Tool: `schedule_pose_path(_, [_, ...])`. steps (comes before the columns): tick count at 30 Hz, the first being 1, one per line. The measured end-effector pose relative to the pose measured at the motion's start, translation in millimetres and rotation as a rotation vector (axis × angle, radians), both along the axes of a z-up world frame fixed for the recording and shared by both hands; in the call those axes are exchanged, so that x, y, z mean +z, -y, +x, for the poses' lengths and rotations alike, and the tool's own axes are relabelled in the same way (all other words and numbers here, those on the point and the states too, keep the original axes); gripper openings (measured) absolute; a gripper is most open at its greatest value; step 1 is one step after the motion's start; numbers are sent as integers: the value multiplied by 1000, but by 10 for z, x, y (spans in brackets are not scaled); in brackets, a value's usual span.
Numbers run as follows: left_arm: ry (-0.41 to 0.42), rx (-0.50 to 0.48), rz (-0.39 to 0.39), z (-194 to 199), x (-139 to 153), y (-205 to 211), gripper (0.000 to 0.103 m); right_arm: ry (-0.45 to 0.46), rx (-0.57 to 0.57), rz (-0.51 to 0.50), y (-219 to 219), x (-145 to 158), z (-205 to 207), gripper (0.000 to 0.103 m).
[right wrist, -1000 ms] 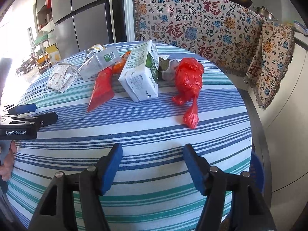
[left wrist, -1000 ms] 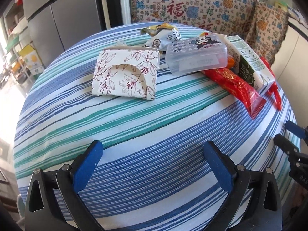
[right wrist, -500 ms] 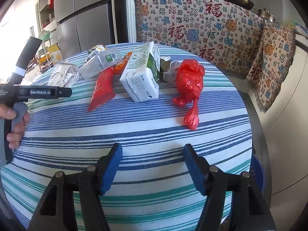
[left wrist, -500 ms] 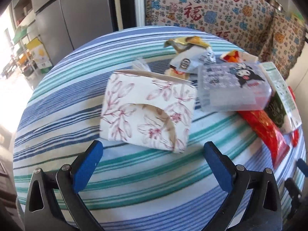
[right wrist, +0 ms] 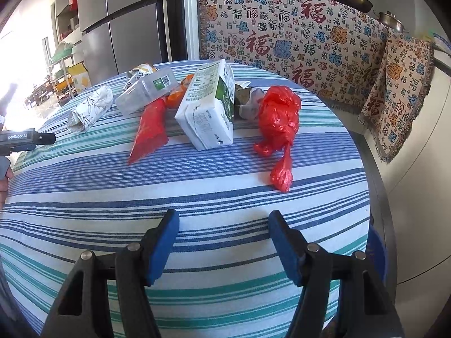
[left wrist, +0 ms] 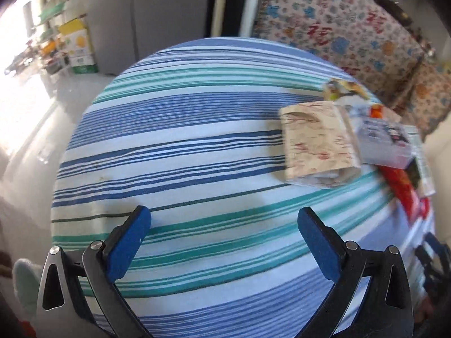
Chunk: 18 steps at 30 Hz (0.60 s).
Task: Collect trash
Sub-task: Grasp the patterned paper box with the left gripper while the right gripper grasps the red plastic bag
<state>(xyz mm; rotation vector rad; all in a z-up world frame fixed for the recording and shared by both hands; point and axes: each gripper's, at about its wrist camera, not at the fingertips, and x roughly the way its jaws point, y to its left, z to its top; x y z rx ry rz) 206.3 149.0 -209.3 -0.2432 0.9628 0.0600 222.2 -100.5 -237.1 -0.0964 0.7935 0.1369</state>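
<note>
In the right wrist view, going left to right across the striped desk [right wrist: 225, 186]: a floral paper packet [right wrist: 89, 109] at upper left, light and crushable, best pinched across its rolled middle. Next a clear plastic box [right wrist: 146, 90], stiff but slick, then a red wrapper [right wrist: 149, 132], thin and limp. The milk carton [right wrist: 208, 109] looks rigid; take its narrow sides. The red plastic bag [right wrist: 277, 121] is soft; grab the bunched body. The left gripper [left wrist: 224, 242] and right gripper [right wrist: 223, 249] hang released, empty.
</note>
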Motion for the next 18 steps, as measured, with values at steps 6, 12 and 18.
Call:
schedule_pose_path(6, [24, -182, -17, 381, 48, 471, 103, 6, -1, 0, -8, 7, -12, 68])
schedule_pose_path(12, [1, -223, 74, 664, -16, 662, 102, -24, 17, 16, 24, 29, 25, 68])
schedule_pose_path(18, [40, -225, 78, 604, -9, 641, 102, 17, -64, 106, 402, 237, 104, 66])
